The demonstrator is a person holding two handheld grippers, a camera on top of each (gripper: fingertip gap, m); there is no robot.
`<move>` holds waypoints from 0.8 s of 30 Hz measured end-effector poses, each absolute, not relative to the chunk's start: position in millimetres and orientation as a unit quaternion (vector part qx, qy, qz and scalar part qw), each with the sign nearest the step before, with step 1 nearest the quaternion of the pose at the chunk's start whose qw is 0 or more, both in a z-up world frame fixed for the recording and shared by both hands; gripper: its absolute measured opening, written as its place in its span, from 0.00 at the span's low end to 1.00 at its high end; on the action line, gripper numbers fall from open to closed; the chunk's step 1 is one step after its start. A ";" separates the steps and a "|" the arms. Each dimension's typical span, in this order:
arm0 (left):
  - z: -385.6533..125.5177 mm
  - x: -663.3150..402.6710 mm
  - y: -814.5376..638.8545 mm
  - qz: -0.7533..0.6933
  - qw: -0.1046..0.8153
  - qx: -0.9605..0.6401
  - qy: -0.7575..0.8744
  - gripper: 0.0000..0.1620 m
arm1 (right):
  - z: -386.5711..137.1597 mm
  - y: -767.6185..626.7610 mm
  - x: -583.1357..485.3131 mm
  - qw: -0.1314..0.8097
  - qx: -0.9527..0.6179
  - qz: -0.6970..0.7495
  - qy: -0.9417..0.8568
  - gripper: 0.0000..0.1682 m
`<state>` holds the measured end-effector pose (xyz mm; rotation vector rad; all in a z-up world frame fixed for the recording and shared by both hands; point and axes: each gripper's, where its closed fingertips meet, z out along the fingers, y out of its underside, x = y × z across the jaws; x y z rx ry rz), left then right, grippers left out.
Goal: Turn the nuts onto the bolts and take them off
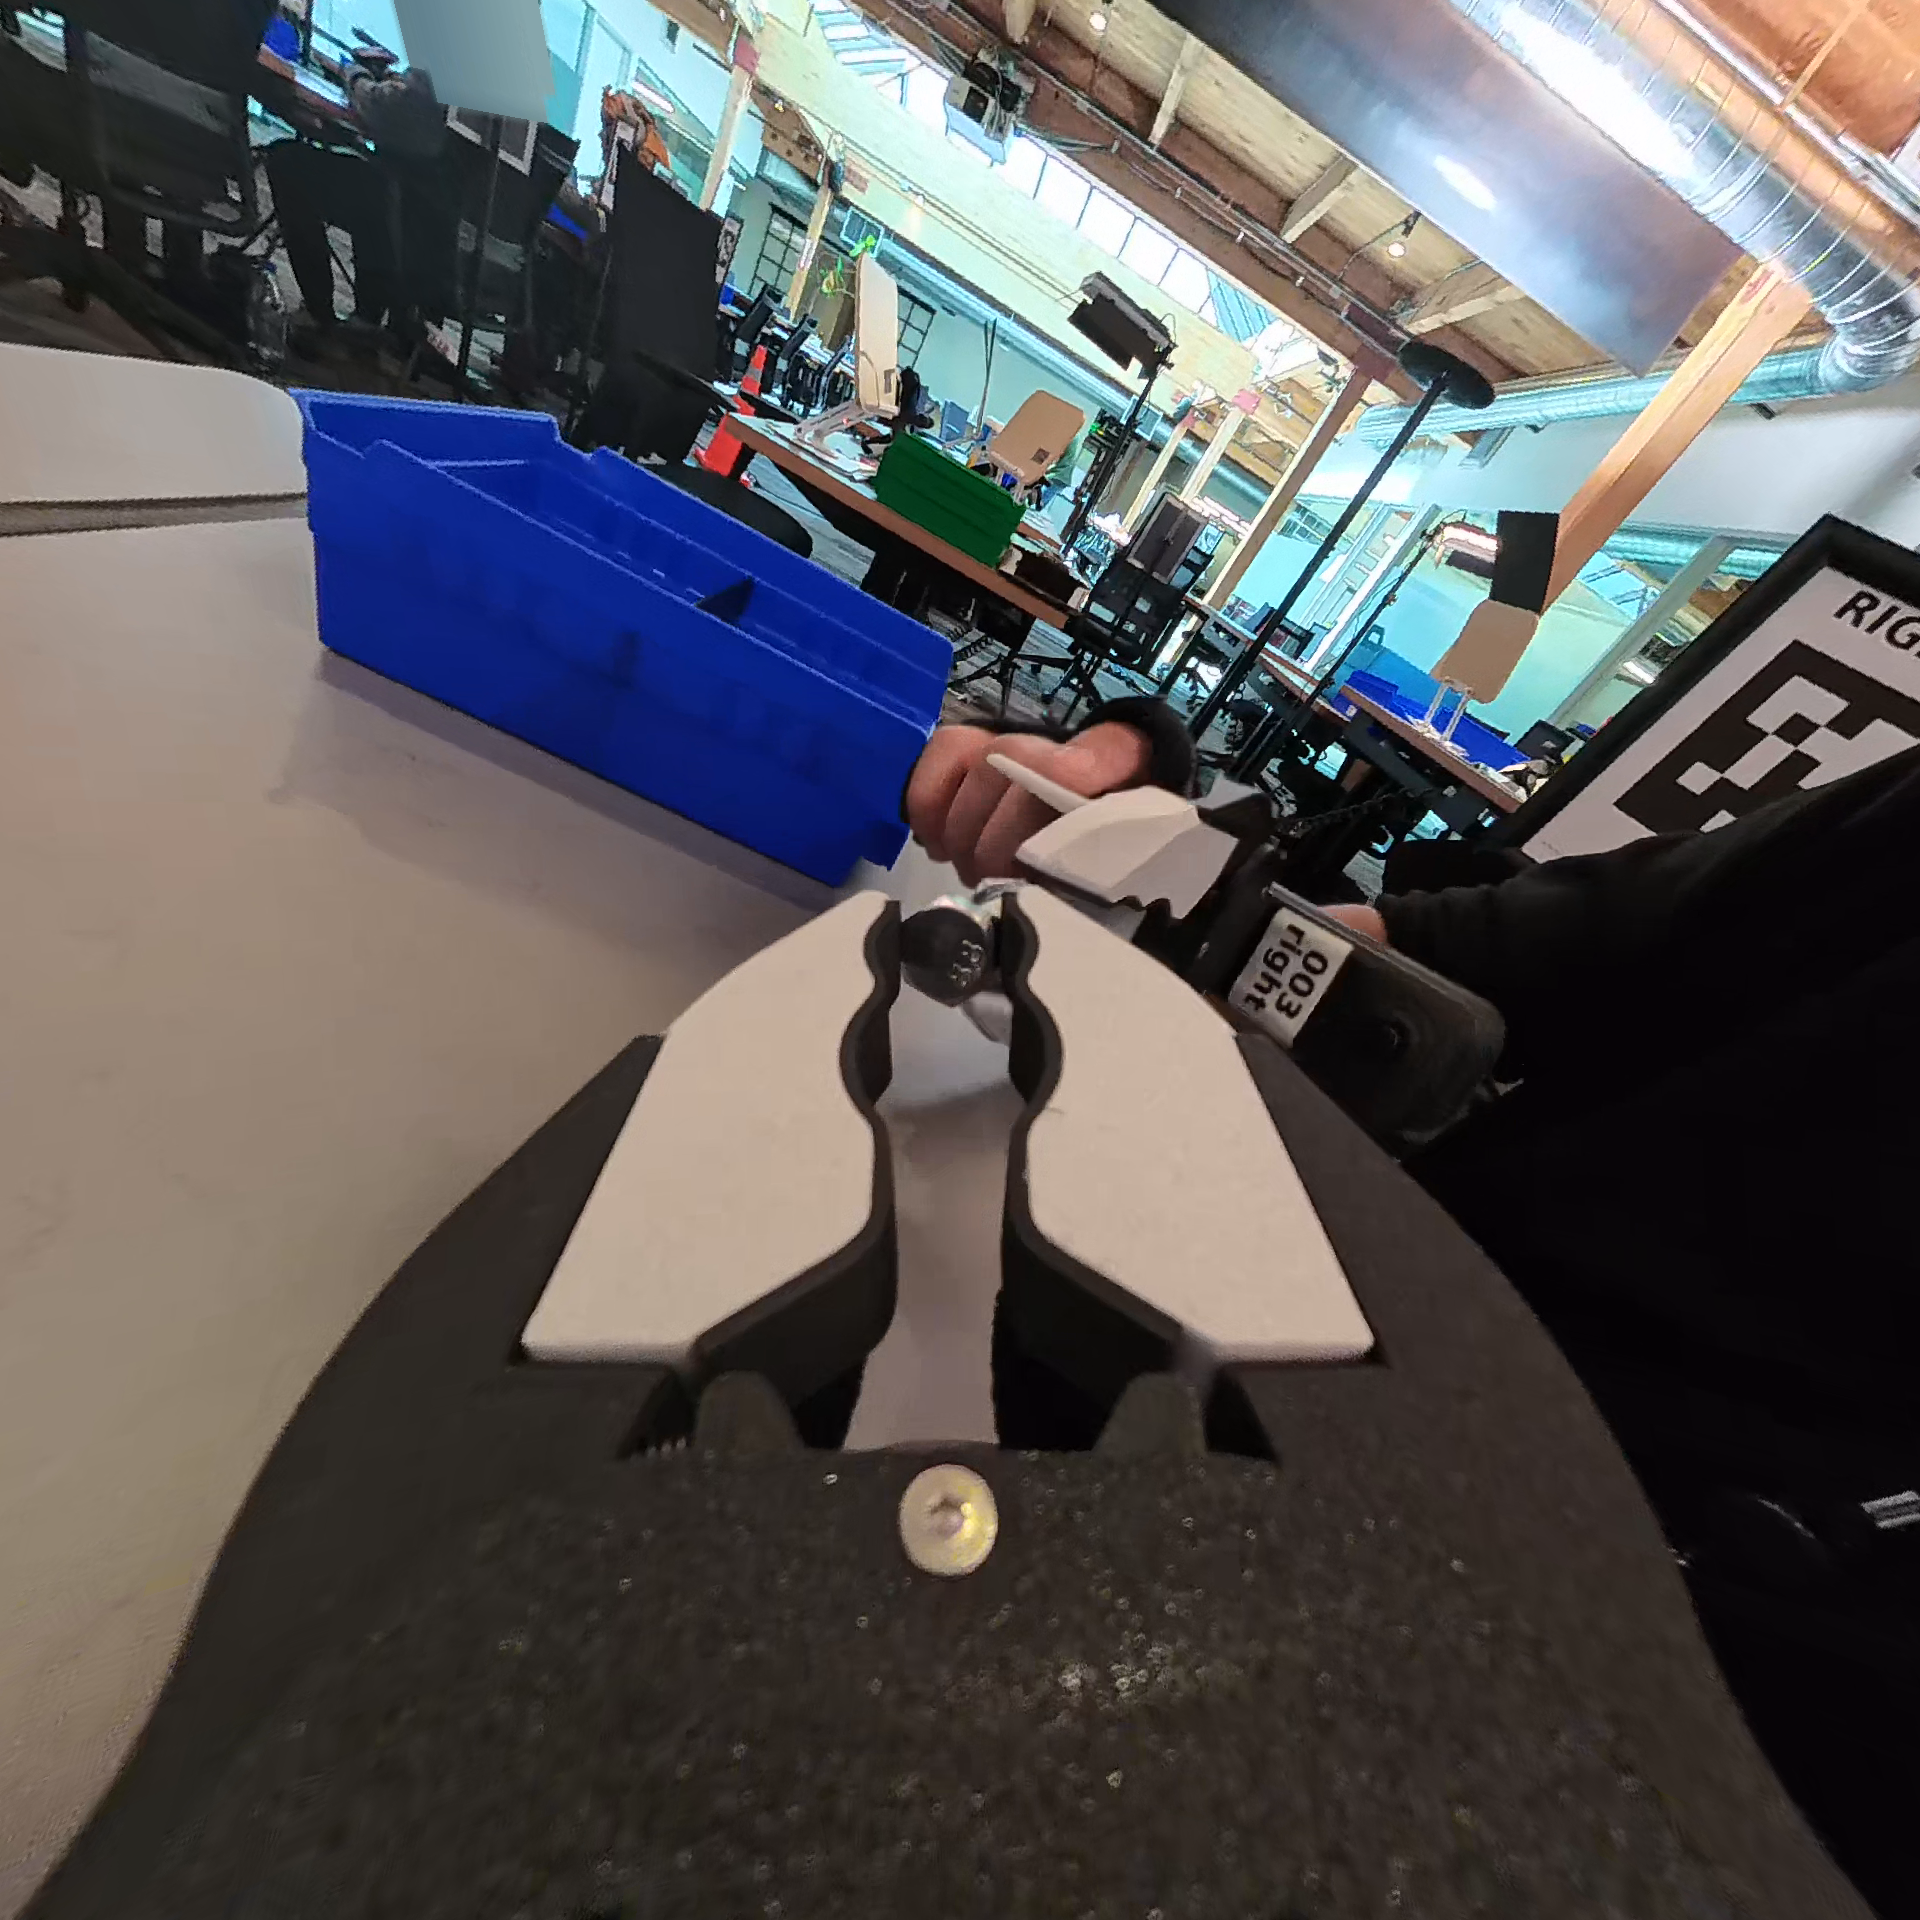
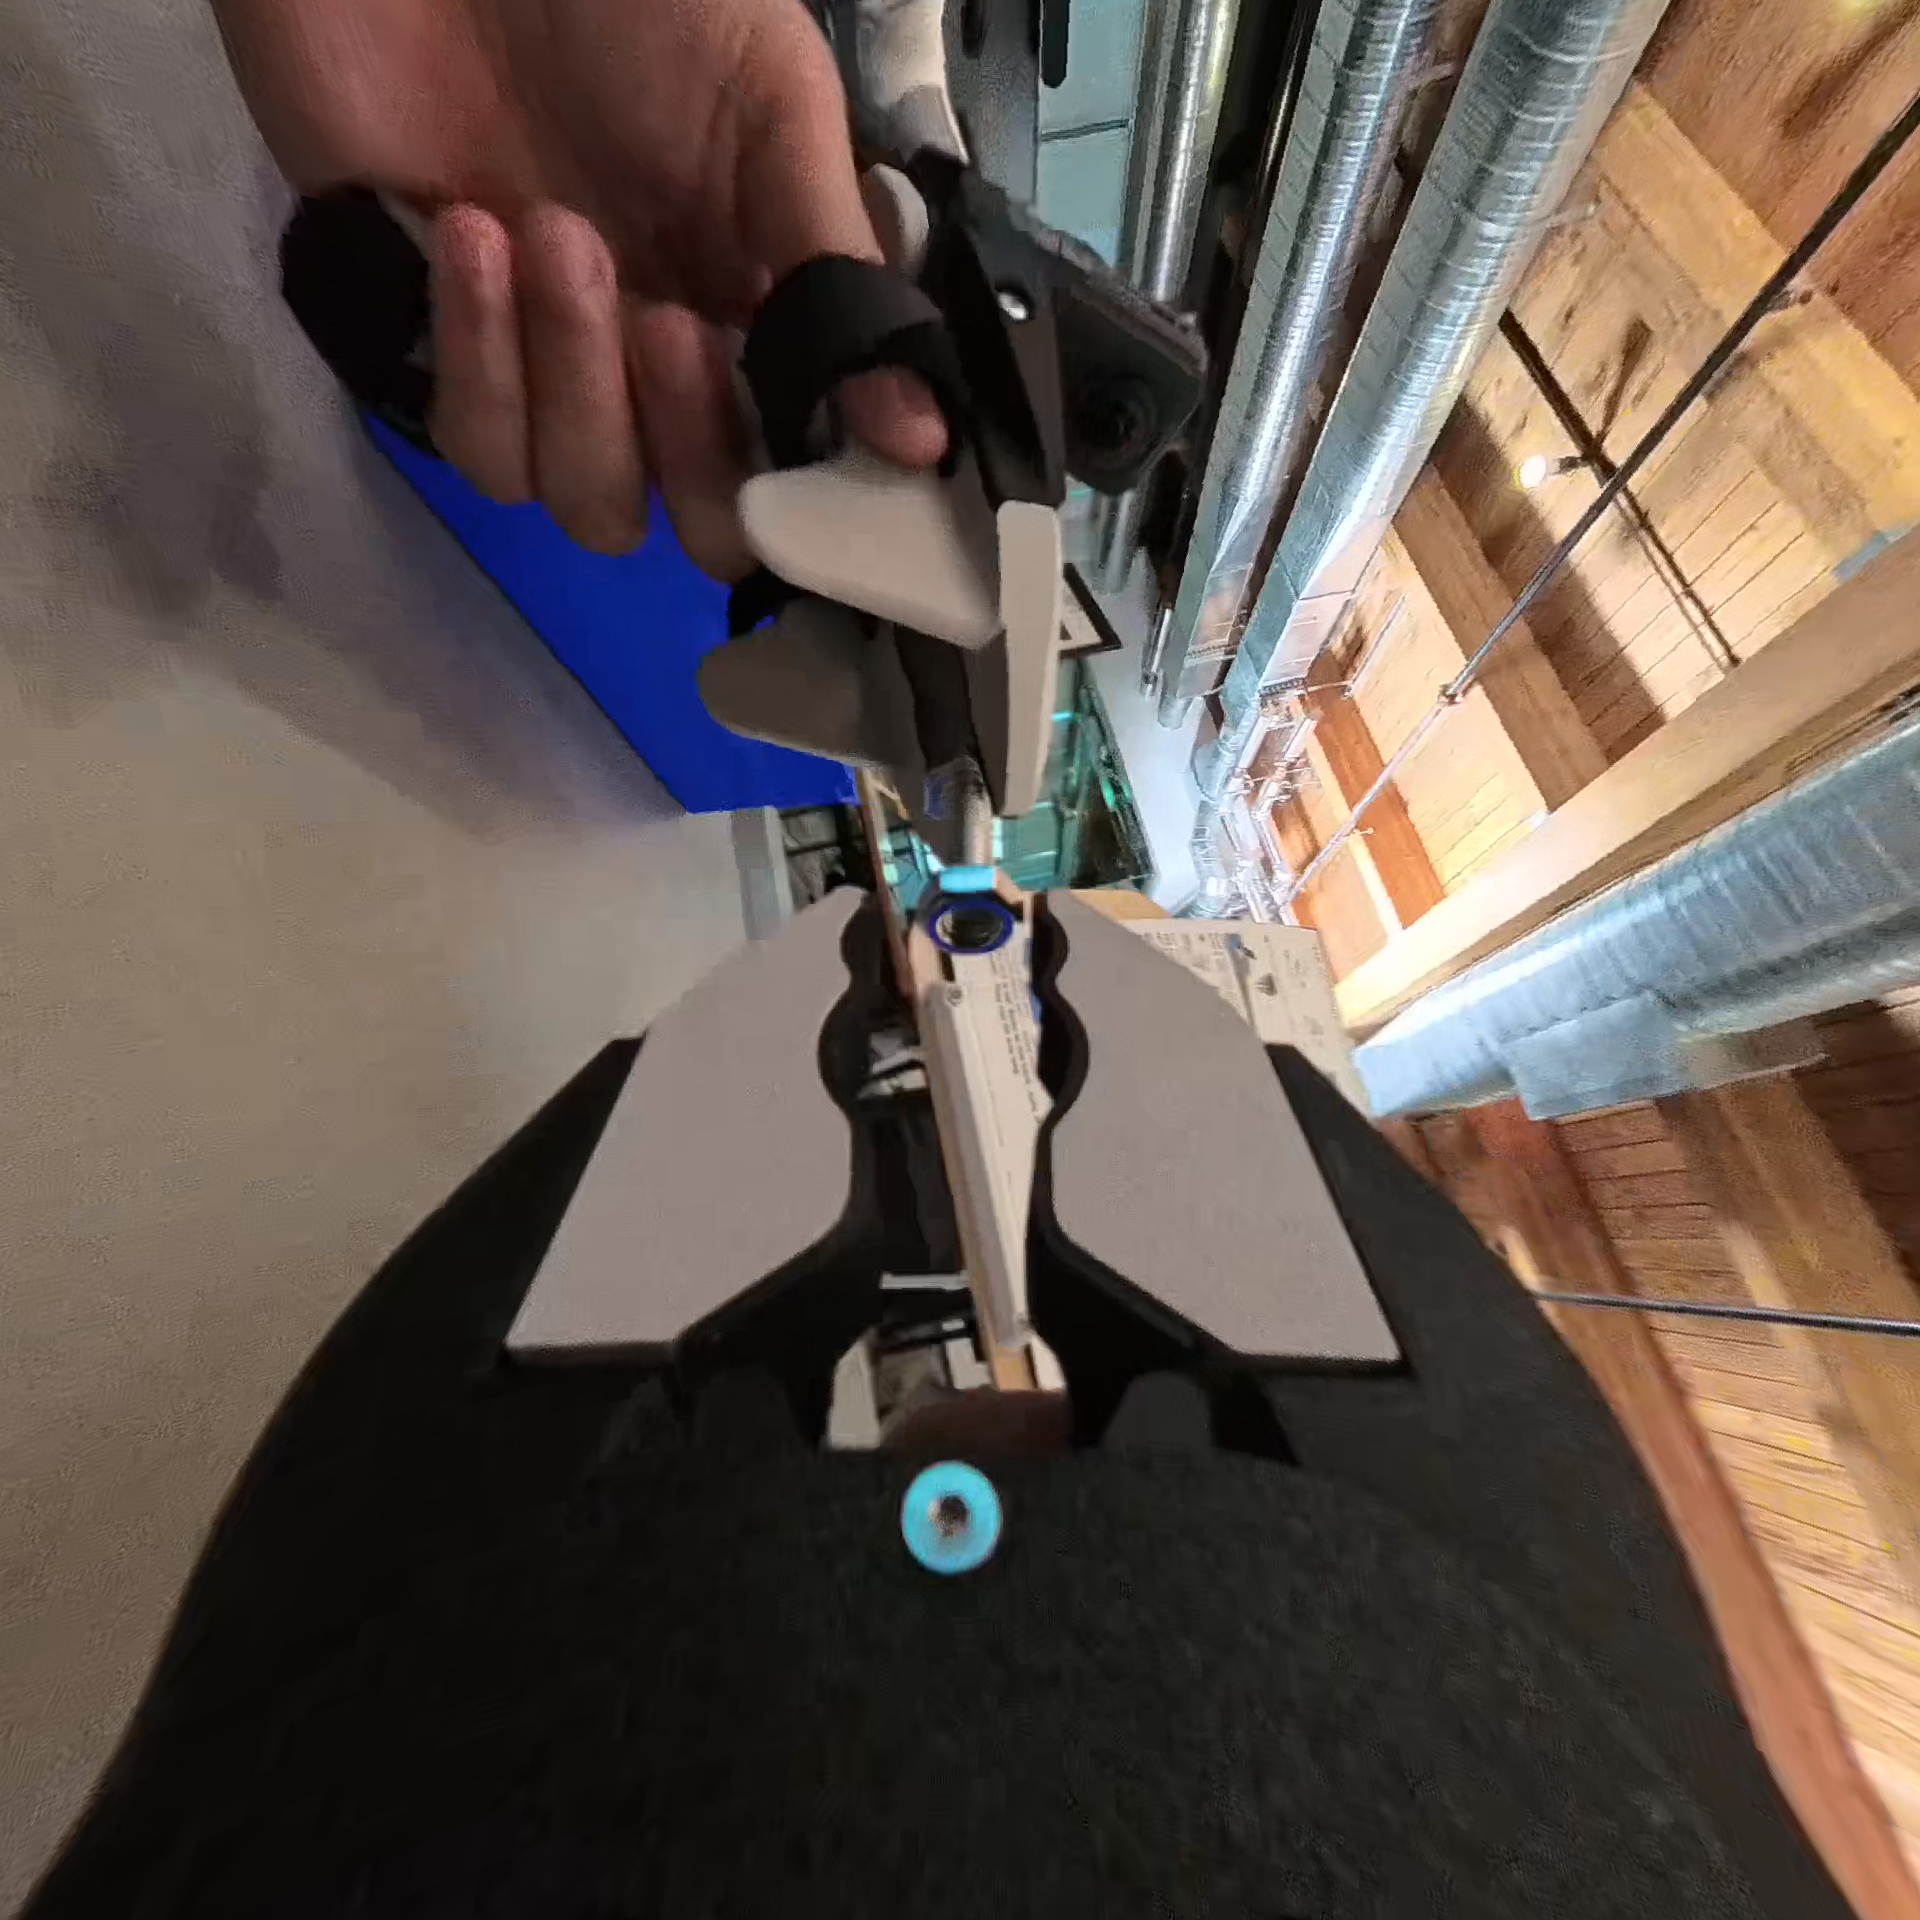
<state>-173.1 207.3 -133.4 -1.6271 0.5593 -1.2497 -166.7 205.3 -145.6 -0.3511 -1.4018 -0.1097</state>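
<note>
Left gripper (image 1: 948,961), nearest item: your fingers pinch the bolt (image 1: 943,951) by its head, just off the blue bin (image 1: 623,623)'s near corner above the table (image 1: 208,935). Right gripper (image 2: 961,930): closed on the nut (image 2: 968,925) at the bolt's far end, so I judge one turning is under way. Threads are hidden, the right view is blurred, and no other nuts show.
</note>
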 end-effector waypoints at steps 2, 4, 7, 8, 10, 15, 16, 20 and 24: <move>-129.1 -175.4 206.7 -0.511 0.498 -0.661 0.231 0.11 | -145.8 200.5 -166.6 0.740 -0.198 0.034 -0.642 0.26; -125.2 -179.3 206.9 -0.509 0.509 -0.655 0.228 0.10 | -149.0 205.1 -168.6 0.706 -0.288 0.156 -0.628 0.39; -120.4 -188.8 210.6 -0.490 0.539 -0.649 0.221 0.11 | -151.9 207.9 -171.7 0.610 -0.407 0.362 -0.575 0.41; -119.5 -192.1 211.8 -0.480 0.549 -0.648 0.220 0.10 | -152.5 210.4 -172.6 0.564 -0.452 0.428 -0.542 0.41; -118.4 -198.7 214.8 -0.449 0.576 -0.645 0.223 0.11 | -153.3 211.7 -175.9 0.445 -0.523 0.562 -0.462 0.40; -123.2 -203.4 218.0 -0.399 0.599 -0.653 0.237 0.10 | -154.2 213.2 -183.0 0.094 -0.573 0.786 -0.211 0.50; -125.5 -202.9 218.7 -0.389 0.600 -0.656 0.242 0.10 | -152.7 209.6 -181.8 0.038 -0.555 0.809 -0.191 0.49; -133.8 -197.7 219.3 -0.366 0.593 -0.668 0.262 0.10 | -156.5 204.1 -183.0 -0.031 -0.540 0.828 -0.149 0.36; -141.7 -193.2 219.0 -0.353 0.582 -0.678 0.277 0.10 | -156.0 214.2 -183.2 -0.027 -0.533 0.838 -0.116 0.23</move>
